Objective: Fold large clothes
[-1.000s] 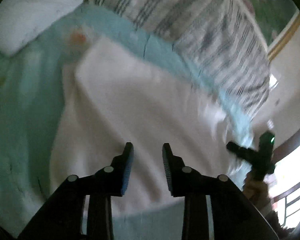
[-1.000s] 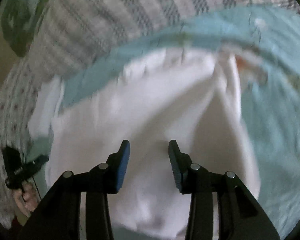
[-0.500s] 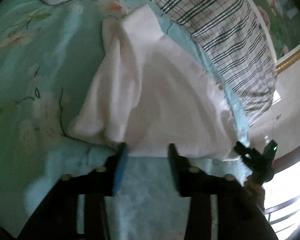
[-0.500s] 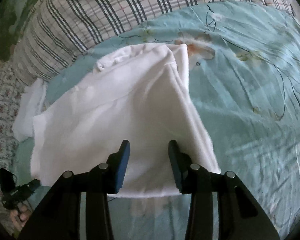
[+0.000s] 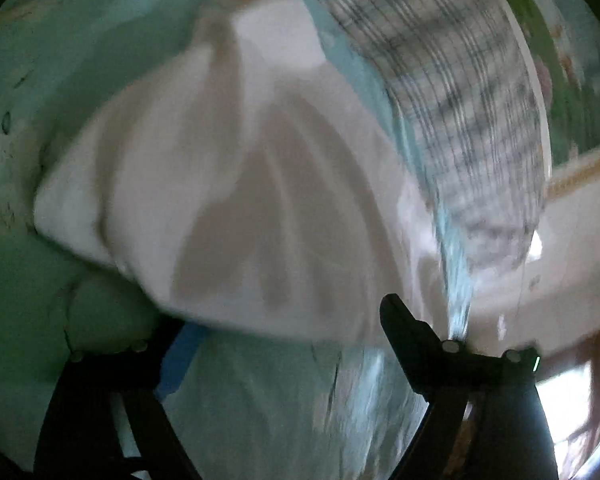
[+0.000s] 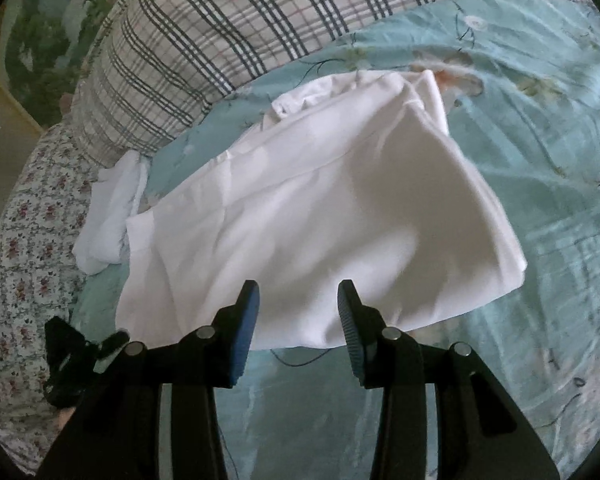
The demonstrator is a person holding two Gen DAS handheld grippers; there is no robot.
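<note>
A large white garment (image 6: 300, 216) lies folded over on the teal floral bed sheet (image 6: 540, 160). My right gripper (image 6: 298, 320) is open and empty, just short of the garment's near edge. In the blurred left wrist view the same garment (image 5: 240, 184) fills the middle. My left gripper (image 5: 288, 332) is open wide at the garment's near edge, its left finger partly hidden under the cloth. In the right wrist view the left gripper (image 6: 84, 352) shows at the lower left beside the garment's corner.
A plaid pillow (image 6: 228, 32) lies behind the garment. A small white cloth (image 6: 108, 216) lies at the garment's left. A floral cover (image 6: 20, 240) borders the bed on the left. A wall and window (image 5: 572, 380) show at right in the left wrist view.
Both grippers drew back from over the garment to its near edge. The left gripper has opened wider and is moving fast, blurring its view. The garment now lies loose on the bed.
</note>
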